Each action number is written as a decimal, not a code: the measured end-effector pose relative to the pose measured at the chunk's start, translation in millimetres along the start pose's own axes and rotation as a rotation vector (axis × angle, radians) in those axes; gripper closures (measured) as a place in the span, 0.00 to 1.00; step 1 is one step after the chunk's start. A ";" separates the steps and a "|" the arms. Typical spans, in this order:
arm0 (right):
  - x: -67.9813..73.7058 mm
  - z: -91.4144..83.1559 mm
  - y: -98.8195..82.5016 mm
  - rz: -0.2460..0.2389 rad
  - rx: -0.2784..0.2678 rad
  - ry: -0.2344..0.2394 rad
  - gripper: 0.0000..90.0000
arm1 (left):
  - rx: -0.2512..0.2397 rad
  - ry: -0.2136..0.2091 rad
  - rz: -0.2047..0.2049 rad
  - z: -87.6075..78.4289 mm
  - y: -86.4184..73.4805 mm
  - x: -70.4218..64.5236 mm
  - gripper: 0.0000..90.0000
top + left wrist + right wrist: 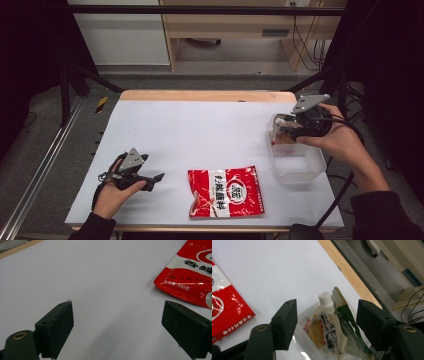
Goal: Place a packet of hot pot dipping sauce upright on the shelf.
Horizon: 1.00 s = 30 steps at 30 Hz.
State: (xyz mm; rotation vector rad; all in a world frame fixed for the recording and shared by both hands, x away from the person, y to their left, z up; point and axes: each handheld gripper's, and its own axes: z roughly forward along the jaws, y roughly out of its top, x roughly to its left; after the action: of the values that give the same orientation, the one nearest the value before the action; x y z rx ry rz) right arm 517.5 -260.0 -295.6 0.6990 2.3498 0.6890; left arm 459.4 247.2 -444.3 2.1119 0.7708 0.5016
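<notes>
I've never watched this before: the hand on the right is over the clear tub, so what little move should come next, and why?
Probably lift the right gripper clear of the tub and swing it toward the red packet. Its jaws stand open with no pad touching the spouted pouch, which leans inside the tub, so that one looks placed. The red packet lies flat on the table, outside the tub. The left gripper rests open beside it.

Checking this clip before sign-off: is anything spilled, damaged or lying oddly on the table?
Nothing spilled or torn. The spouted pouch leans tilted in the clear bin, cap up, between the open right tool jaws, untouched. The red sachet lies flat, slightly askew to the table edge.
</notes>
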 end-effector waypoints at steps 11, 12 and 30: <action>44.0 -12.4 28.5 0.033 -0.111 -0.024 0.20 | 0.009 -0.017 0.026 3.2 3.7 -10.2 0.12; 48.4 -11.9 30.1 0.038 -0.117 -0.020 0.19 | 0.012 -0.018 0.029 3.4 4.0 -10.9 0.12; 130.7 14.9 9.8 0.113 -0.110 0.097 0.15 | 0.022 -0.047 0.095 17.2 11.5 -35.6 0.11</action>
State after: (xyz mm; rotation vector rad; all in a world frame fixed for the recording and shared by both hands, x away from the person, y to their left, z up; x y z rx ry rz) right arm 440.0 -168.0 -349.8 0.7694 2.3522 0.9134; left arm 447.3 208.1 -448.2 2.1812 0.6541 0.4939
